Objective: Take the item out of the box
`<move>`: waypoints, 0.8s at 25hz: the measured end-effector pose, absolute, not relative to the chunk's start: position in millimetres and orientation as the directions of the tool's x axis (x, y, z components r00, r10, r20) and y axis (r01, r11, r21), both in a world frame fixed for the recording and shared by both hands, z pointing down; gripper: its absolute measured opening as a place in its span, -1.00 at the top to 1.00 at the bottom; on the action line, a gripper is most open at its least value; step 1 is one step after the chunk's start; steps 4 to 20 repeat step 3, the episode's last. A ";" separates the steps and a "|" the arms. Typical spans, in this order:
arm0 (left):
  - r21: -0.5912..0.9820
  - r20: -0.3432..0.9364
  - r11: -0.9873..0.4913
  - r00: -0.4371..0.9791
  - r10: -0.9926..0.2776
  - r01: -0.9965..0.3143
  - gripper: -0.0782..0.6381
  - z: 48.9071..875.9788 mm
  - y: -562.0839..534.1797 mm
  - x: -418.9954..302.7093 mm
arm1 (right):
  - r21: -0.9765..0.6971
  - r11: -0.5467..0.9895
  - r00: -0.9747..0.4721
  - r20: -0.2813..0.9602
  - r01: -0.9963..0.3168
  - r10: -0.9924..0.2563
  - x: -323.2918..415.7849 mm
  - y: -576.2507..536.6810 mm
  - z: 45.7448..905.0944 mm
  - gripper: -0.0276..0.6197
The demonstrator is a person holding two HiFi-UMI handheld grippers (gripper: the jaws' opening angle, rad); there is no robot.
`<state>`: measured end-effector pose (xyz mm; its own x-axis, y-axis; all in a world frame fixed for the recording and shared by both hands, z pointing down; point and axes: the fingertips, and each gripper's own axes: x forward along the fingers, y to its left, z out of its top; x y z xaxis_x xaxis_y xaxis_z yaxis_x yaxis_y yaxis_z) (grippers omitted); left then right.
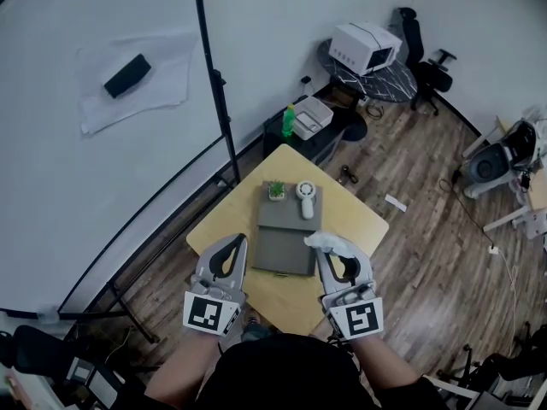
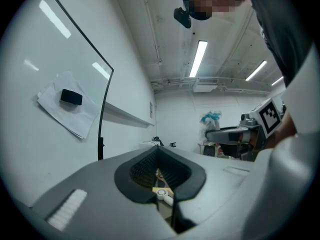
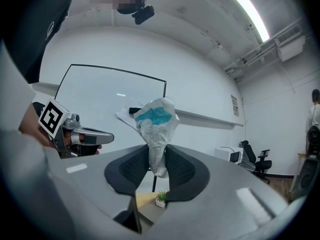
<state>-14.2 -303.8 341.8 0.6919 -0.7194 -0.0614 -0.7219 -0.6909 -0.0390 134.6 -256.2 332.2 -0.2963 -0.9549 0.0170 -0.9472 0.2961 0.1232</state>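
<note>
I hold both grippers level, side by side. My left gripper has its jaws together on nothing (pads meeting at the tips), while my right gripper pinches a crumpled white-and-blue bag.

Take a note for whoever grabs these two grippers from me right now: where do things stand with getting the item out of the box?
Left gripper: shut, nothing in it, held near the box's left corner.
Right gripper: shut on the white packet with blue print, which sticks up from the jaws.
Grey box: lying on the yellow table, with a small plant and a white fan at its far end.
Done: the packet looks lifted out of the box.
Left: probably setting it down on the table. I cannot tell whether anything remains inside.
</note>
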 end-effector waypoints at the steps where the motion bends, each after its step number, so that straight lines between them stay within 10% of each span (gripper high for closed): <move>1: -0.039 -0.060 -0.690 0.691 -0.720 -0.723 0.78 343.0 -302.9 -14.4 | 0.125 0.296 -0.296 0.017 -0.947 -0.955 134.6 -255.4 332.6 0.61; 20: -0.038 -0.056 -0.687 0.688 -0.723 -0.725 0.78 345.2 -301.2 -14.9 | 0.128 0.297 -0.297 0.016 -0.946 -0.955 134.6 -253.9 333.1 0.61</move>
